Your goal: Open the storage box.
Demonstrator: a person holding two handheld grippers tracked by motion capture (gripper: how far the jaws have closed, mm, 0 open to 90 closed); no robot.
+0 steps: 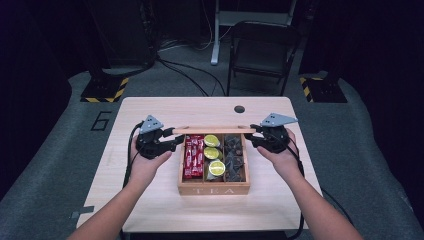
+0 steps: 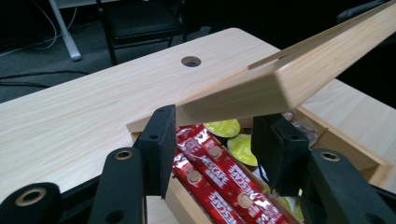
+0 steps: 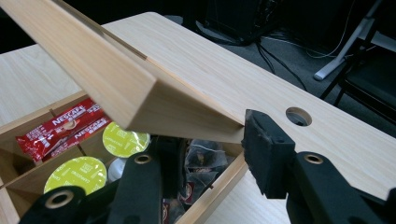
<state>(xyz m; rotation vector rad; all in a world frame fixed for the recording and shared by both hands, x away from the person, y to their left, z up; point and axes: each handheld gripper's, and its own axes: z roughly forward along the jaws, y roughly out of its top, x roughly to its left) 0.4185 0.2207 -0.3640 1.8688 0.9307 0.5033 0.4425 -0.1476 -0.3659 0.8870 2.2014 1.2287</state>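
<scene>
A wooden box [image 1: 214, 189] marked TEA stands on the table, its hinged lid [image 1: 215, 130] lifted off the front and tilted up. My left gripper [image 1: 175, 142] is shut on the lid's left end [image 2: 261, 88], a pad on each side of its thickness. My right gripper [image 1: 252, 135] is shut on the right end [image 3: 93, 65], with one finger [image 3: 264, 140] against the edge and the other partly hidden under the lid. Inside lie red Nescafe sticks [image 1: 193, 157], green-topped capsules [image 1: 212, 153] and dark tea bags [image 1: 234, 157].
The pale wooden table [image 1: 150, 200] has a round cable hole [image 1: 239, 109] behind the box. A black folding chair [image 1: 262, 50] and a desk leg stand on the grey floor beyond. Striped stand bases sit at both far corners.
</scene>
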